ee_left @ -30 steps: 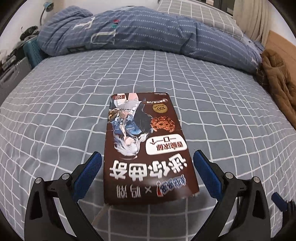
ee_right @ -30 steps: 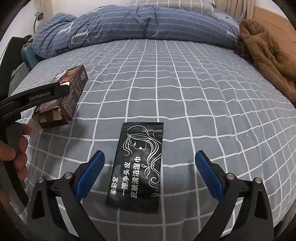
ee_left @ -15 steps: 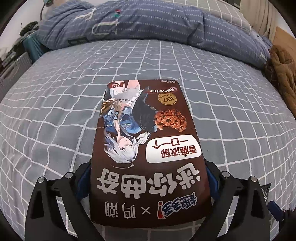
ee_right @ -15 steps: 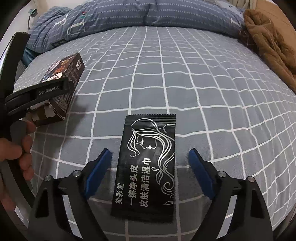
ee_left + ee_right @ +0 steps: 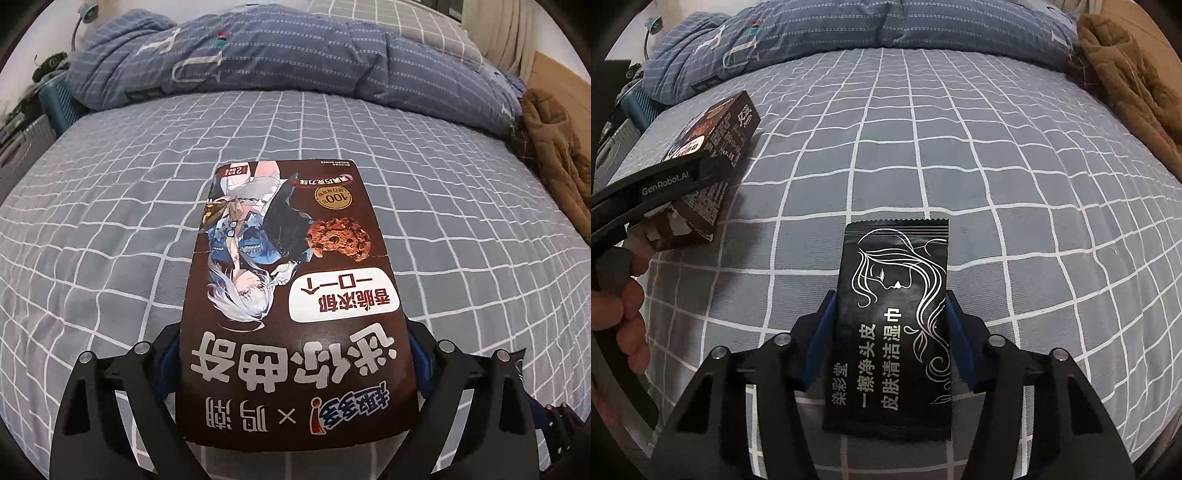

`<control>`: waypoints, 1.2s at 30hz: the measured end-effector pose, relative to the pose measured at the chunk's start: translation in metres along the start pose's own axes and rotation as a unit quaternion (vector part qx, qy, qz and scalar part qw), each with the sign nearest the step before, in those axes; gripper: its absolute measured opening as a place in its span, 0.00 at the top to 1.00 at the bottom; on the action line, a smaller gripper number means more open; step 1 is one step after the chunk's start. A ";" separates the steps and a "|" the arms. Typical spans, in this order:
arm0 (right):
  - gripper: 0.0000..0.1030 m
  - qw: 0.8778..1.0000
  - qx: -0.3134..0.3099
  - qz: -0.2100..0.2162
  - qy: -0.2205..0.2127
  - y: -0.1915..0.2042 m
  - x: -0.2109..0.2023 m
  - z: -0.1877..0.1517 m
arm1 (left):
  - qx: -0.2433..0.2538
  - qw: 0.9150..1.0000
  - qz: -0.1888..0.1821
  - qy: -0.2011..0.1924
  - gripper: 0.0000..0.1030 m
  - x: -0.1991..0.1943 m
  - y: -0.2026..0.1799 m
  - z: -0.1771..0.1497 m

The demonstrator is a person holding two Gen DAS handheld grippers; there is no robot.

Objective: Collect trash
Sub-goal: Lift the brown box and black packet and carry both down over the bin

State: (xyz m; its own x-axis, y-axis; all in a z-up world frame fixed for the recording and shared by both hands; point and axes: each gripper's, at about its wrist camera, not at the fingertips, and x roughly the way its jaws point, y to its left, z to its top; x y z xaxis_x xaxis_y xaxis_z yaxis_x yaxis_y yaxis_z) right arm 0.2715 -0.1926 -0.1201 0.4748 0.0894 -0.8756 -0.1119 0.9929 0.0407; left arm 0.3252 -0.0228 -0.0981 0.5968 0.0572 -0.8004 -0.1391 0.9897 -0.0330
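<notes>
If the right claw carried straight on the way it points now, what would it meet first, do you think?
Holding the black wipe sachet, the right claw faces bare checked bedsheet; the rumpled blue duvet looks first in line, though depth is unclear.

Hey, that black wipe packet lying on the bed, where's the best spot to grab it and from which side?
Grip the black packet across its narrow width, on the two long edges near the end closest to the right gripper, coming in low along the bedsheet. It lies flat and thin, long axis pointing away, so the short span fits between the fingers.
</notes>
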 end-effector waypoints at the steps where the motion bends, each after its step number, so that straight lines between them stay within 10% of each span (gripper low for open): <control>1: 0.52 1.000 -0.001 0.000 0.000 0.001 0.000 0.000 | 0.001 1.000 -0.001 -0.001 0.13 -0.001 0.000 0.000; 36: 0.63 0.994 -0.035 0.024 -0.102 0.013 -0.081 -0.010 | -0.007 0.999 -0.015 -0.029 0.13 -0.082 0.022 -0.046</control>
State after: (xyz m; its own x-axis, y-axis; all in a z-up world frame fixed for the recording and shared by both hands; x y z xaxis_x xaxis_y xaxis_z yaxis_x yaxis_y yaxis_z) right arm 0.2234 -0.1879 -0.0536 0.6344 0.1575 -0.7568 -0.1963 0.9798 0.0394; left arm 0.2366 -0.0115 -0.0612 0.6455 0.0353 -0.7630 -0.1318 0.9891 -0.0657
